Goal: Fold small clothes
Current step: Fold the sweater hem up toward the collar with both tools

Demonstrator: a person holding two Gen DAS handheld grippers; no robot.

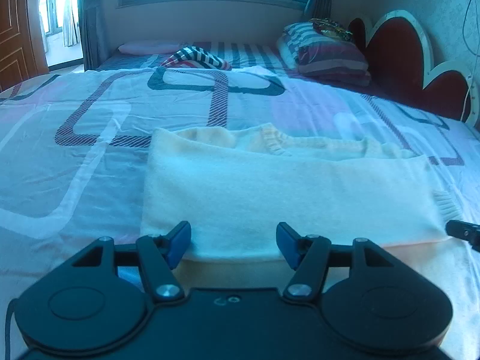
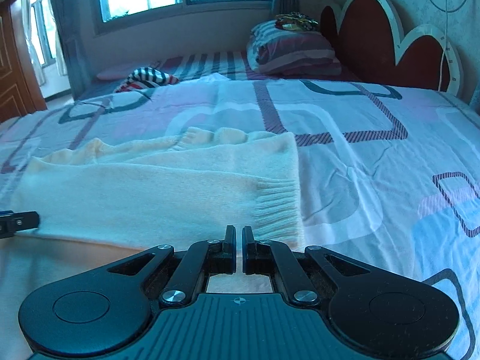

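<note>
A cream knitted sweater lies folded into a wide band on the patterned bed sheet. Its ribbed hem is at the right end, and its collar bunches along the far side. My left gripper hovers open over the sweater's near edge, towards the left end, and its blue pads press on nothing. My right gripper stands shut just before the near edge by the ribbed hem, with no cloth seen between its jaws. Each gripper's tip shows at the edge of the other's view.
A striped garment lies crumpled at the far side of the bed. A folded striped quilt sits against the red scalloped headboard. A window and curtains fill the far wall, and a wooden door stands at the left.
</note>
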